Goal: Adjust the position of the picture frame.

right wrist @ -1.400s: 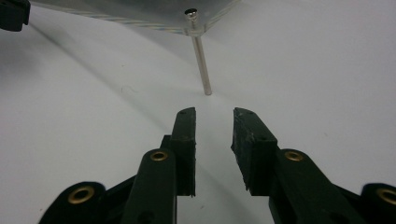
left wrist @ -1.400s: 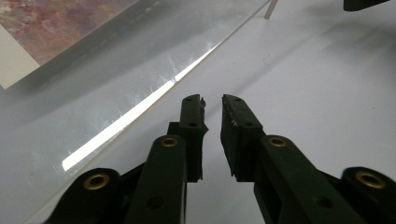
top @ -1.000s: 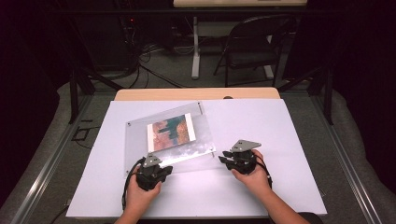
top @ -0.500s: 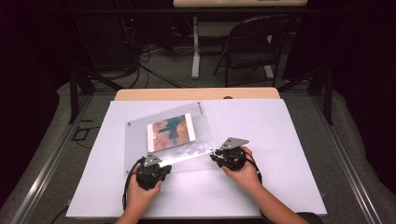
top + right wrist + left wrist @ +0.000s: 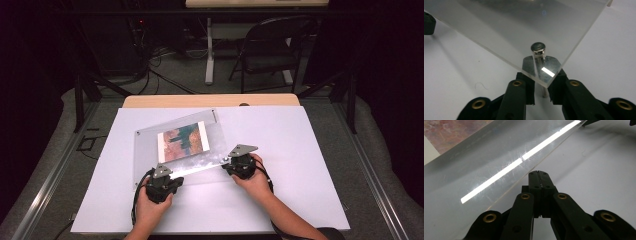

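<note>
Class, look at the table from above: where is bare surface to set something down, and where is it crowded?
Free: the white sheet right of the acrylic frame, and the strip along its near edge. Crowded: the near left, where the left gripper and right gripper meet the frame's near edge.

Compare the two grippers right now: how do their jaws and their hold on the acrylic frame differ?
The left gripper has its jaws fully shut with nothing between them, tips beside the acrylic frame edge. The right gripper has jaws just been closing, a gap remaining, flanking the metal standoff pin at the frame's corner; whether the pads press it is unclear. Both sit low at the frame's near edge on the white table.
</note>
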Motion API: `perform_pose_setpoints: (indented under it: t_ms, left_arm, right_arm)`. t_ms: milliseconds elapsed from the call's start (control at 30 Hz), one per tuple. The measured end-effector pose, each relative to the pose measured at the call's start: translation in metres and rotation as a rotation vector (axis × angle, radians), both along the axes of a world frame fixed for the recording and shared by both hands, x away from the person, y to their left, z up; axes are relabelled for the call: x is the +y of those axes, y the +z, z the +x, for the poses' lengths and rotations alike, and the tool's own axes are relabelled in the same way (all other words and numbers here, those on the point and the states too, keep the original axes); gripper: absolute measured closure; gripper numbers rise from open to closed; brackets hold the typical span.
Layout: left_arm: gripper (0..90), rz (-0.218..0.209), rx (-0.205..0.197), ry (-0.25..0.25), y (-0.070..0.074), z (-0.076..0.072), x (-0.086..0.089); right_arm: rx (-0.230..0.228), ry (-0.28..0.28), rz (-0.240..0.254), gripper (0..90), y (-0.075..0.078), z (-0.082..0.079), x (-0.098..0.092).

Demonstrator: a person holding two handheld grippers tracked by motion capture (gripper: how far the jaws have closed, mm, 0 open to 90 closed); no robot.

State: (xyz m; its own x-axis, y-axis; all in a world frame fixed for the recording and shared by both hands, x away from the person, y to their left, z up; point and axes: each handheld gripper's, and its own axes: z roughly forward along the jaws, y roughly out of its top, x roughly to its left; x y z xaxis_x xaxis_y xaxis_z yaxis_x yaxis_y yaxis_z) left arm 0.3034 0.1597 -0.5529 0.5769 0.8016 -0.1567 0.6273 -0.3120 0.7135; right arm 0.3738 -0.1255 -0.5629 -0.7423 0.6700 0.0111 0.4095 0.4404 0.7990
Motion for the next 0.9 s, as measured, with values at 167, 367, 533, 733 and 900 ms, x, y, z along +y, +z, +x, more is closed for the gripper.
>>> perform_pose_setpoints:
  t_ms: [167, 367, 533, 733, 900]
  left_arm:
    - [90.0, 0.003, 0.003, 0.002, 0.000, 0.001, 0.000]
    - [90.0, -0.019, 0.053, 0.029, -0.002, 0.005, 0.004]
    - [90.0, -0.018, 0.053, 0.033, 0.003, 0.006, 0.004]
    - [90.0, -0.031, 0.061, 0.044, 0.007, 0.017, 0.003]
    - [90.0, -0.025, 0.063, 0.050, 0.009, 0.027, 0.000]
  right_arm:
    - [-0.009, 0.019, -0.029, 81.9, 0.001, 0.001, -0.001]
    - [-0.026, 0.046, -0.062, 83.5, 0.004, -0.002, -0.001]
    - [-0.030, 0.066, -0.070, 84.3, 0.009, -0.009, -0.003]
    - [-0.036, 0.073, -0.071, 84.9, 0.013, -0.022, -0.009]
    - [-0.030, 0.076, -0.065, 85.1, 0.014, -0.034, -0.011]
